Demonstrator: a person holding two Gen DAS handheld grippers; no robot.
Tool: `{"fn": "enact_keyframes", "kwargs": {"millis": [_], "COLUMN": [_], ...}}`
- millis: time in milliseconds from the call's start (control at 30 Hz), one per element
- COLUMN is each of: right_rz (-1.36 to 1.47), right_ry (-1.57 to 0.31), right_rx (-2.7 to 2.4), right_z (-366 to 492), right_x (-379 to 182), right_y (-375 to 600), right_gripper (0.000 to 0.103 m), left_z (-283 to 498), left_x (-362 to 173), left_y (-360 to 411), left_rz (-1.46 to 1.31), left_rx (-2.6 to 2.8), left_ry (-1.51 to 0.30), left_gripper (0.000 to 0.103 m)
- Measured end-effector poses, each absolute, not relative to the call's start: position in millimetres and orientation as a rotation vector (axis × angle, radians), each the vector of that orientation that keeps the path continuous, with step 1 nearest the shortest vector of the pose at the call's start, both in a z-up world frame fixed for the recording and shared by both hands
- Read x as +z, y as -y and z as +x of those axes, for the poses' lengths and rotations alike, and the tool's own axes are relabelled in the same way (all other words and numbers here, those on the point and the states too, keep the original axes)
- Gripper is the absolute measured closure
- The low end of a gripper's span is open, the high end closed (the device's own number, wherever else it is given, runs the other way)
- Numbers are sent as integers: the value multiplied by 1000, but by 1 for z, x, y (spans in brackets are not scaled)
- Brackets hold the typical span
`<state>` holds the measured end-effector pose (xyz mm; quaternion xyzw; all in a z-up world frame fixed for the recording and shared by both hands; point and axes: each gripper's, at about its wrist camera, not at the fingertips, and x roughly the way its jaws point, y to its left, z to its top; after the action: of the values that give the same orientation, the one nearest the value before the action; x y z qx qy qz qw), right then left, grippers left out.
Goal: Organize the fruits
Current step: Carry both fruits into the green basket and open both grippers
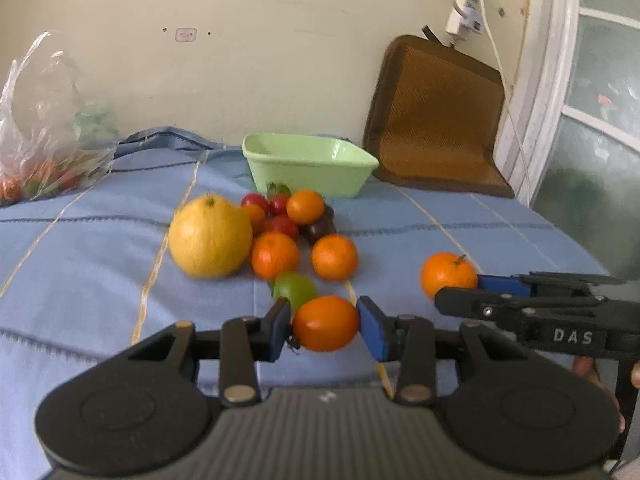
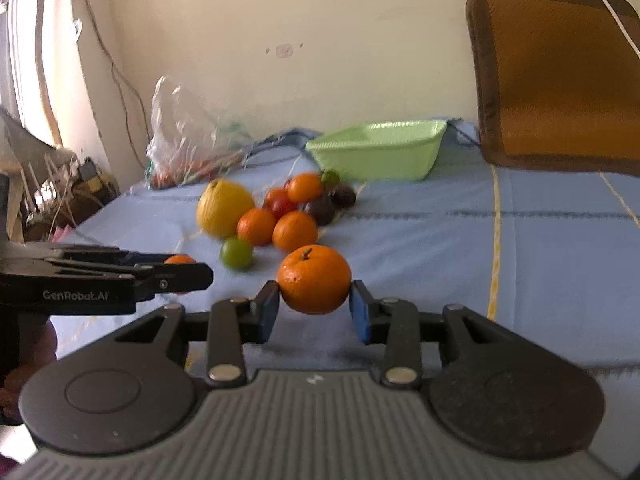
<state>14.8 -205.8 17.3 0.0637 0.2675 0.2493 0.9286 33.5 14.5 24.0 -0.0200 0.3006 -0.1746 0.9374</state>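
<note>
Gripping an orange tomato point(image 1: 326, 323), the left gripper point(image 1: 325, 326) hangs over the blue cloth point(image 1: 80, 248); the right gripper point(image 2: 314, 308) clamps a tangerine point(image 2: 314, 280), short of the green tub point(image 2: 380, 152).

Two markings can be read, both in pale letters on dark gripper bodies. In the left wrist view, "DAS" stands on the side of the right gripper point(image 1: 456, 294), which reaches in just right of the left gripper point(image 1: 325, 325). In the right wrist view, "GenRobot.AI" stands on the side of the left gripper point(image 2: 188, 270). The small pink sticker point(image 1: 185, 34) on the wall behind is too blurred to read.
</note>
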Motion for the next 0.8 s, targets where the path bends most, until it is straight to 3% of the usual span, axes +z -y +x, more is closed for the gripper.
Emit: {"fn": "enact_keyframes", "kwargs": {"millis": [533, 800], "right_rz": [77, 20], "right_ry": [-410, -477], "right_rx": [365, 380], "right_z": [136, 191], "right_x": [53, 49], "right_y": [222, 204], "right_gripper": [62, 62], "left_z": [192, 264], "left_x": [80, 60], "left_y": [-9, 13], "left_rz": [-102, -74], "left_rx": [-293, -252], "left_ry": [-583, -654], "left_gripper": [66, 66]}}
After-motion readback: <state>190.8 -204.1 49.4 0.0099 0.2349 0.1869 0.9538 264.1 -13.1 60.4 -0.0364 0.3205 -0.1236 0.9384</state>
